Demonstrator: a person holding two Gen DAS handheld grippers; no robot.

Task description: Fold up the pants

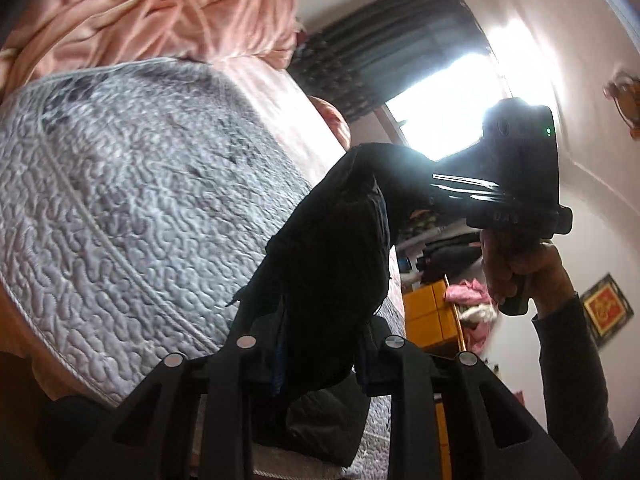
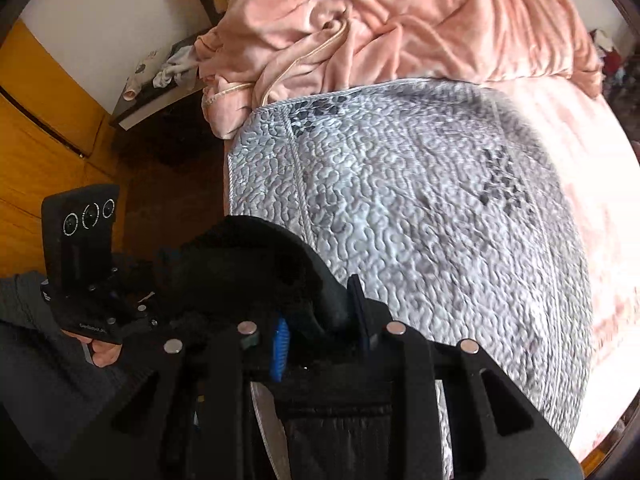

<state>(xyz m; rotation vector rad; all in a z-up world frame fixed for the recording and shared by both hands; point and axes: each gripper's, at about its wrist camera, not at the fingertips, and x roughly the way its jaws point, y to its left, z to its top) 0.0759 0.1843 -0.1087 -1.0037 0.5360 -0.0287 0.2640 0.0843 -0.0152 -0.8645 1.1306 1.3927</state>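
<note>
The black pants [image 1: 332,240] hang bunched above the bed, stretched between both grippers. In the left wrist view my left gripper [image 1: 320,332] is shut on one end of the cloth, which rises to my right gripper [image 1: 424,192], held up by a hand [image 1: 516,264] in front of the window. In the right wrist view my right gripper [image 2: 320,320] points steeply down and is shut on the pants [image 2: 256,256], with a blue pad showing beside the cloth. The fabric runs left to my left gripper [image 2: 152,280]. More dark cloth hangs below the jaws.
A grey quilted bedspread [image 2: 420,220] covers the bed under the pants, with a crumpled pink blanket [image 2: 400,20] at its far end. A dark nightstand [image 2: 160,84] and orange wooden doors [image 2: 36,140] stand left of the bed. A yellow cabinet [image 1: 428,312] stands under the bright window [image 1: 440,100].
</note>
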